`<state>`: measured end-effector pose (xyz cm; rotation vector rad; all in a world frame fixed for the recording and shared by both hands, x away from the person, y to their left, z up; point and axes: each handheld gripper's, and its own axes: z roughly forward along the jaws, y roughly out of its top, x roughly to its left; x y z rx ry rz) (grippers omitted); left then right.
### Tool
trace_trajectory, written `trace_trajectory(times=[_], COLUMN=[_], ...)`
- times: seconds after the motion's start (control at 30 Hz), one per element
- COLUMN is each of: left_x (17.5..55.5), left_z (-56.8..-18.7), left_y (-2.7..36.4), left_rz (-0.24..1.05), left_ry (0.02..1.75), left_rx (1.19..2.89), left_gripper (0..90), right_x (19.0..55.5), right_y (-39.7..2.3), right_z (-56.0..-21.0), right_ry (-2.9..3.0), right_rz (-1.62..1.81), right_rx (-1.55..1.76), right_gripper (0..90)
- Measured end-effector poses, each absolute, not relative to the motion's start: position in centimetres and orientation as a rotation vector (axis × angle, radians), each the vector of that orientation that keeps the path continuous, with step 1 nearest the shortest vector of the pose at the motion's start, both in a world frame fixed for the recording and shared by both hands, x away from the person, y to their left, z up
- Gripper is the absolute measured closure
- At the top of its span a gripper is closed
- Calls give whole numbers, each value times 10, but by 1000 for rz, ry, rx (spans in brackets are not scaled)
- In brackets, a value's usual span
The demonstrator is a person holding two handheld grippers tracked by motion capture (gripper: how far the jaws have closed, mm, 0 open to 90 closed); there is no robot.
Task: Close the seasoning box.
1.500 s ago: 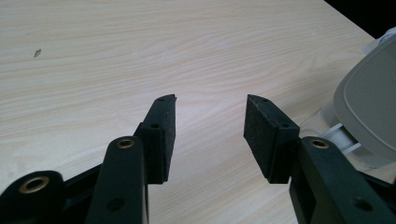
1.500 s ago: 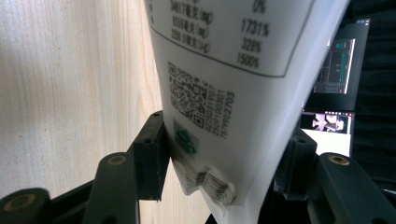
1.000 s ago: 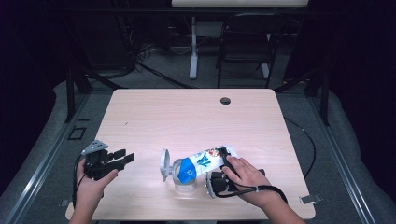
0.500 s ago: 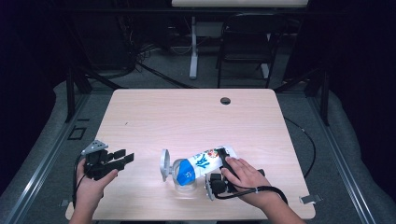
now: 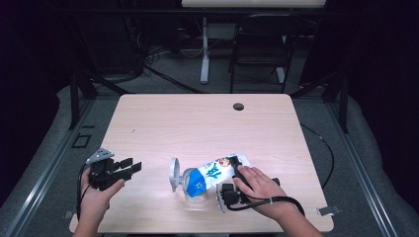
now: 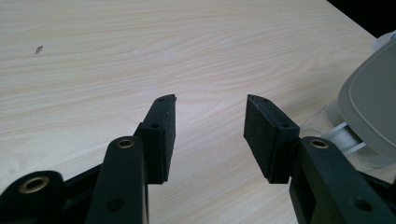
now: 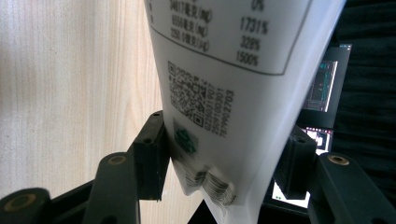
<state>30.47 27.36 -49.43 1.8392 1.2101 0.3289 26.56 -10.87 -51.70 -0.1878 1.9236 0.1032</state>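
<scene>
A person works at a pale wood-grain counter point(image 5: 197, 123) with a hand-held black two-fingered gripper in each hand, seen from above and from cameras riding on both tools.

The right gripper point(image 5: 236, 174), held under the person's right hand point(image 5: 257, 186) near the counter's front edge, has its fingers point(image 7: 152, 154) clasped around the tail end of a white plastic snack pouch with a blue and multicoloured printed front point(image 5: 213, 173). In the right gripper view the pouch point(image 7: 233, 93) runs up between the two pads, its back panel showing a nutrition table, a square code and a small green mark; the left pad presses the film and the crimped bottom seam bunches between the pads.

The pouch lies on its side at front centre of the counter, its far end resting on or in a clear glass jar point(image 5: 195, 190), just beside a round grey lid point(image 5: 173, 174) that stands on edge at the jar's left.

The left gripper point(image 5: 129, 168), held in the person's left hand point(image 5: 96, 190) at the counter's front left, is well apart from the pouch. Its fingers point(image 6: 163, 135) are spread with only bare wood between them; the grey lid point(image 6: 373, 107) shows at the right edge of the left gripper view. A black cable point(image 5: 267, 202) trails from the right gripper across the wrist.
</scene>
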Motion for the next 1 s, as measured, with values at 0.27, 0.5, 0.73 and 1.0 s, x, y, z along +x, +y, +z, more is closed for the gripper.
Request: trace_trajectory(times=[0.27,0.5,0.73,1.0], left_x=[305,305,305,305], left_z=[-494,-494,-494,-495], left_y=[274,275,275,276], left_rz=[332,332,327,325], left_ry=[1209,1210,1214,1217], left_rx=[1840,1839,1833,1838], left_gripper=[539,540,540,540], right_x=[266,265,265,265], right_y=[-108,-107,-107,-106], right_z=[-516,-515,-514,-512], right_ry=[1924,1925,1924,1923], right_rz=[90,78,74,53], right_rx=[-197,-204,-211,-223], right_gripper=[455,455,455,455])
